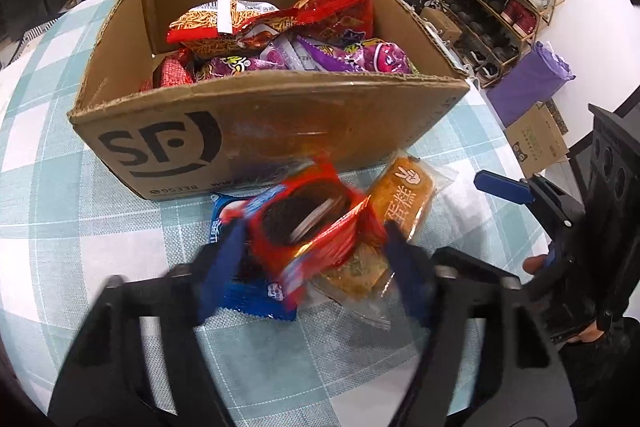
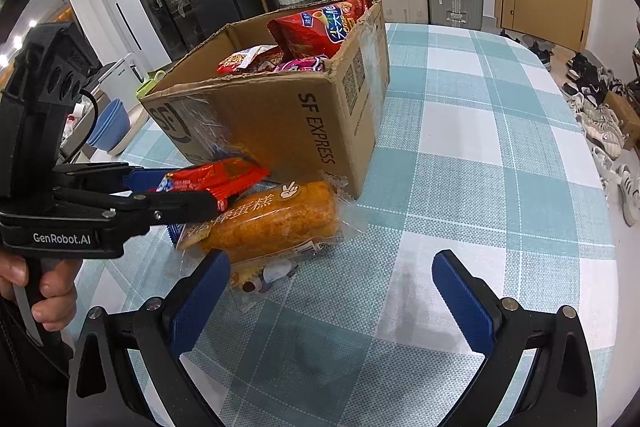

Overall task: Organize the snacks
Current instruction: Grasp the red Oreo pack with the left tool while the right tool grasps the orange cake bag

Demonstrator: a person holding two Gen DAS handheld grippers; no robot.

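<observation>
Here, left gripper (image 1: 316, 263) clenched one red cookie pack (image 1: 308, 223); beneath lay one blue pack (image 1: 244, 291), two cake packets (image 1: 404, 199); box (image 1: 280, 123) ahead; right gripper (image 2: 332, 291) released.

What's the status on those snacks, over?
Left gripper fingers shut on red cookie pack. Right gripper open, empty, over the table. Cake and blue pack lie underneath. Box just ahead, unobstructed.

The left claw (image 1: 310, 267) points steeply down, its blue fingers (image 1: 224, 267) closed on both sides of a red snack packet (image 1: 308, 223). A bare hand (image 2: 44, 291) grips its handle from below. The right claw (image 2: 332, 291) tilts down too, its fingers (image 2: 460, 291) spread wide with nothing between them.
</observation>
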